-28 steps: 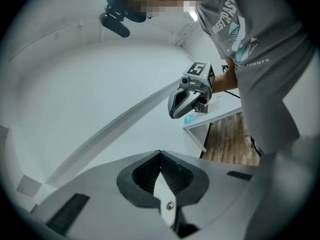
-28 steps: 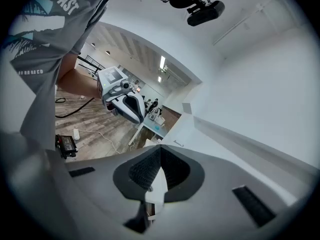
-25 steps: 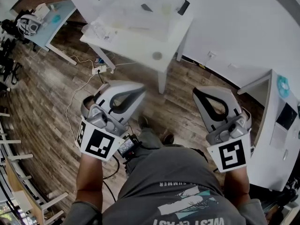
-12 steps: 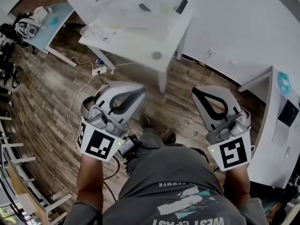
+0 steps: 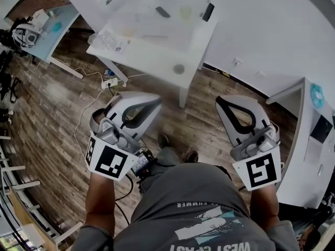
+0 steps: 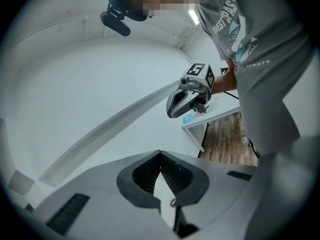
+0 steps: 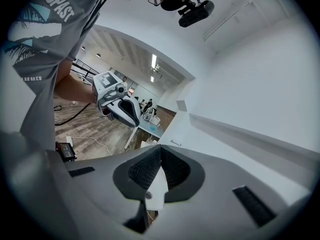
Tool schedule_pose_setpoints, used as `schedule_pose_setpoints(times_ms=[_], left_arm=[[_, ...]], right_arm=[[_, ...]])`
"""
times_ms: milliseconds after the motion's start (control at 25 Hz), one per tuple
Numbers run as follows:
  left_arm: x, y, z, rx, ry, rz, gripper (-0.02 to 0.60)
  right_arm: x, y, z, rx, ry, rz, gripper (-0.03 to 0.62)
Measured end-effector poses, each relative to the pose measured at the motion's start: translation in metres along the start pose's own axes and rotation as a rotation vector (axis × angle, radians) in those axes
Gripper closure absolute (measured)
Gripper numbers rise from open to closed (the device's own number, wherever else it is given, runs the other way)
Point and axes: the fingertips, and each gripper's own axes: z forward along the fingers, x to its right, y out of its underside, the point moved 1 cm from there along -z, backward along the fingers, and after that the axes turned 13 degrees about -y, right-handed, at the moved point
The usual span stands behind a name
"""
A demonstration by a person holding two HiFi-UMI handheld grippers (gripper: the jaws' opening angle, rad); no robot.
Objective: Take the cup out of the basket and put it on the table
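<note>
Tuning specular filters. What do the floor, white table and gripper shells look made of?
Floor: wood or wood-look planks, brown, matte; seams and grain show.
Table: white, smooth, probably laminate or painted board; no grain.
Left gripper and right gripper shells: grey moulded plastic, satin; ribbed black pads, likely rubber.

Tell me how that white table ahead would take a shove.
The white table likely slides rather than tips: slim legs on a smooth wooden floor. The black item on top would probably shift.

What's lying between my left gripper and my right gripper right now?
In the head view, only wooden floor and the person's shoes lie between the left gripper and the right gripper; both are shut and empty.
</note>
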Motion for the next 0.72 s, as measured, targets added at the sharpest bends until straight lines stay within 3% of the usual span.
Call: schedule_pose_setpoints(times_ms=[720], left_arm=[[-0.109,0.089,0.019,0.074,0.031,-0.035,0.572]], right_arm=[[0.063,-0.021,0.112,-0.082,0.085,0.023,0.582]])
